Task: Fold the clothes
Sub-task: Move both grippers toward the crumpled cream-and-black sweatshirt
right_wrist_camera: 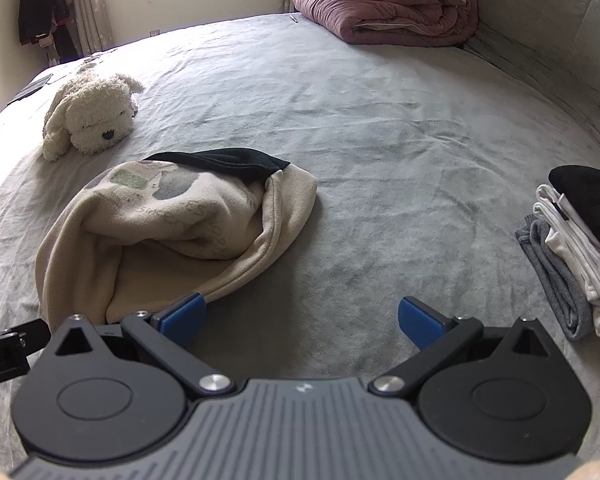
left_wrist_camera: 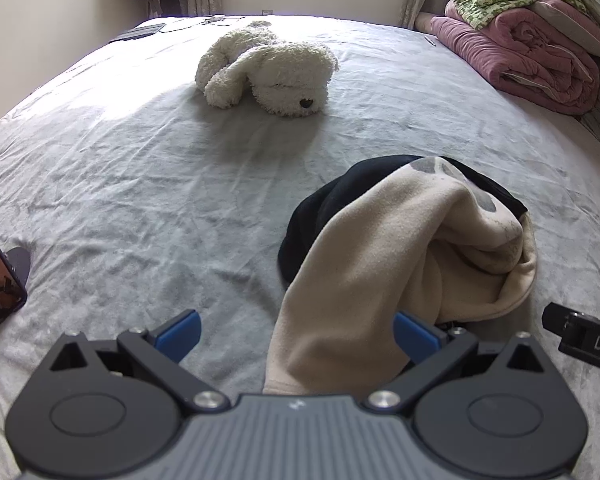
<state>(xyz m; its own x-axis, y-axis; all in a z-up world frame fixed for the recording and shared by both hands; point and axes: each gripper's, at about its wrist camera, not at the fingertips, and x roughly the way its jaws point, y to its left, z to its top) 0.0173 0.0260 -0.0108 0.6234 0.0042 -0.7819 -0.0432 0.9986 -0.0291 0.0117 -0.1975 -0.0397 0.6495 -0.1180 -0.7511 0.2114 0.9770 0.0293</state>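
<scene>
A beige fleece garment [left_wrist_camera: 380, 248] with a black part [left_wrist_camera: 340, 196] and a printed front lies bunched on the grey bed sheet [left_wrist_camera: 140, 184]. In the right wrist view the same garment [right_wrist_camera: 172, 224] sits left of centre. My left gripper [left_wrist_camera: 298, 334] is open, and a fold of the beige cloth runs between its blue fingertips [left_wrist_camera: 180, 330] toward the camera. My right gripper [right_wrist_camera: 302, 320] is open just right of the garment's near hem, with only sheet between its fingers [right_wrist_camera: 420, 320].
A white plush dog [left_wrist_camera: 268, 68] lies further up the bed. Rolled pink and green quilts [left_wrist_camera: 532, 48] are at the far right. A stack of folded clothes [right_wrist_camera: 576, 240] sits on the right. A phone on a stand [left_wrist_camera: 0, 280] is at the left edge.
</scene>
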